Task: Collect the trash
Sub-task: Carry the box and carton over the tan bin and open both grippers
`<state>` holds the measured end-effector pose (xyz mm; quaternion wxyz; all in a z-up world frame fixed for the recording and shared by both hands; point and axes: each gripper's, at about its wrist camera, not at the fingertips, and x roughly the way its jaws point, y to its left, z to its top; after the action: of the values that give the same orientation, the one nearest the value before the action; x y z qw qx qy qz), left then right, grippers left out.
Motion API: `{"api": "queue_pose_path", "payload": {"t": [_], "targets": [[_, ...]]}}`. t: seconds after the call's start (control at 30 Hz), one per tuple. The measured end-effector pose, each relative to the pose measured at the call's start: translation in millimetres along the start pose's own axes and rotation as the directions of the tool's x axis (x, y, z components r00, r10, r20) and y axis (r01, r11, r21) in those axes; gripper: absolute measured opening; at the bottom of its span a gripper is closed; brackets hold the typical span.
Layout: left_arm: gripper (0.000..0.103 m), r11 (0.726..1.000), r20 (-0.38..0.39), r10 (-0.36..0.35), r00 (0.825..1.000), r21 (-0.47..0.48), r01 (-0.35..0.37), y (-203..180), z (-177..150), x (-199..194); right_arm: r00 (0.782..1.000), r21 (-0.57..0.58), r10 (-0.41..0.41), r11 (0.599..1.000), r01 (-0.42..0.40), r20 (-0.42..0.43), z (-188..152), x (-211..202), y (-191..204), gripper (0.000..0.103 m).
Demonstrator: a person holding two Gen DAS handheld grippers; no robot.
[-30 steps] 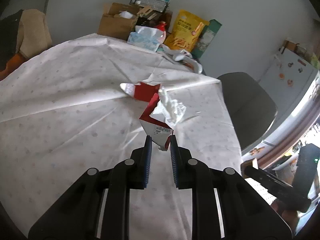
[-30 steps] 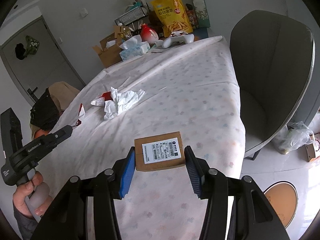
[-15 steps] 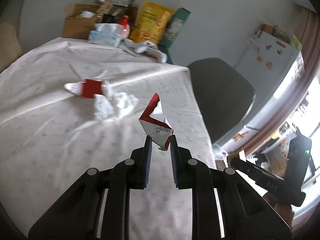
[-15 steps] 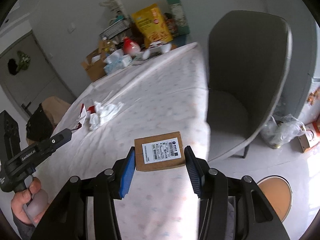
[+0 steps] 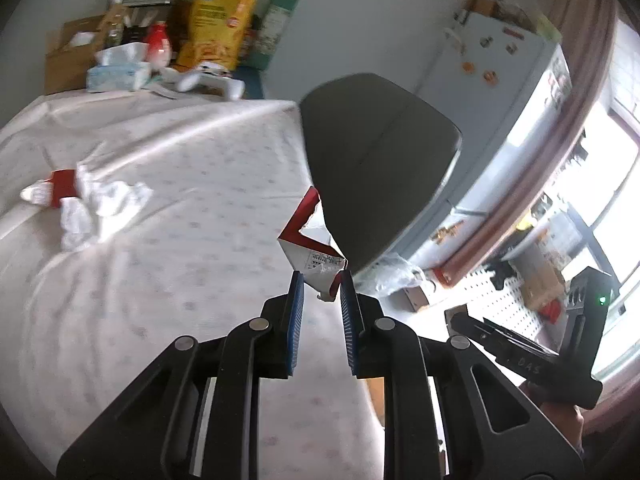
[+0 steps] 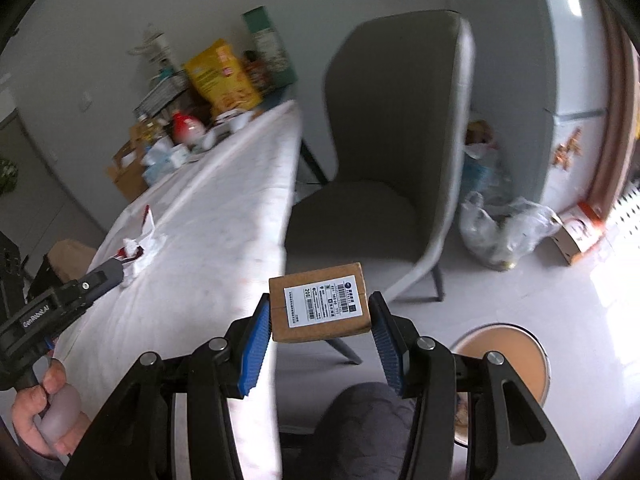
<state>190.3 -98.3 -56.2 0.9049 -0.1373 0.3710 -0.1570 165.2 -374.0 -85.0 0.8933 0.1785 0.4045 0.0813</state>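
From the left wrist view, the left gripper [image 5: 320, 292] has its jaws clenched on a torn red-and-white carton scrap [image 5: 310, 244], which sticks up from the blue pads above the table's [image 5: 160, 288] right edge. On the white cloth toward the left edge lies a crumpled white tissue [image 5: 100, 208], touching a small red wrapper [image 5: 60, 188]. At the far end of the table stand a yellow snack bag [image 5: 218, 24], a green box [image 5: 278, 24], a tissue pack [image 5: 118, 68] and a white game controller [image 5: 210, 82]. A grey chair [image 5: 376, 160] sits just beyond the right edge. The right gripper [image 5: 520, 352] shows low at the right, past the table.

From the right wrist view, the right gripper [image 6: 320, 320] has its jaws grasping a small brown cardboard box [image 6: 320, 304] with a white barcode label, held off the table's right edge, over the floor in front of the chair [image 6: 392, 152]. A clear plastic bag [image 6: 504, 232] lies on the floor behind the chair, and a round tan bin [image 6: 504, 356] stands beneath the right jaw. A hand [image 6: 44, 412] holds the left gripper's handle at the lower left, over the cloth.
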Motion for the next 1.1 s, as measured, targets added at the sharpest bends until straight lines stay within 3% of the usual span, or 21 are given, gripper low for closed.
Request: {"api": "queue_pose_path", "payload": {"t": [0.57,0.93,1.0,1.1], "targets": [[0.019,0.986,-0.150,-0.046,0.988,0.153,0.069,-92,-23,72,0.993,0.195,-0.113,0.974,0.115,-0.022,-37,-9,-125,0.048],[0.019,0.974,-0.233,-0.025,0.972,0.212,0.075,-125,-40,114,0.989,0.306,-0.136,0.941,0.147,-0.057,-60,8,-184,0.048],[0.019,0.972,-0.247,-0.023,0.969,0.220,0.079,-130,-42,120,0.988,0.317,-0.138,0.936,0.151,-0.061,-63,12,-191,0.051],[0.019,0.968,-0.269,-0.018,0.963,0.236,0.084,-140,-48,129,0.991,0.345,-0.127,0.929,0.137,-0.052,-66,12,-200,0.065]]}}
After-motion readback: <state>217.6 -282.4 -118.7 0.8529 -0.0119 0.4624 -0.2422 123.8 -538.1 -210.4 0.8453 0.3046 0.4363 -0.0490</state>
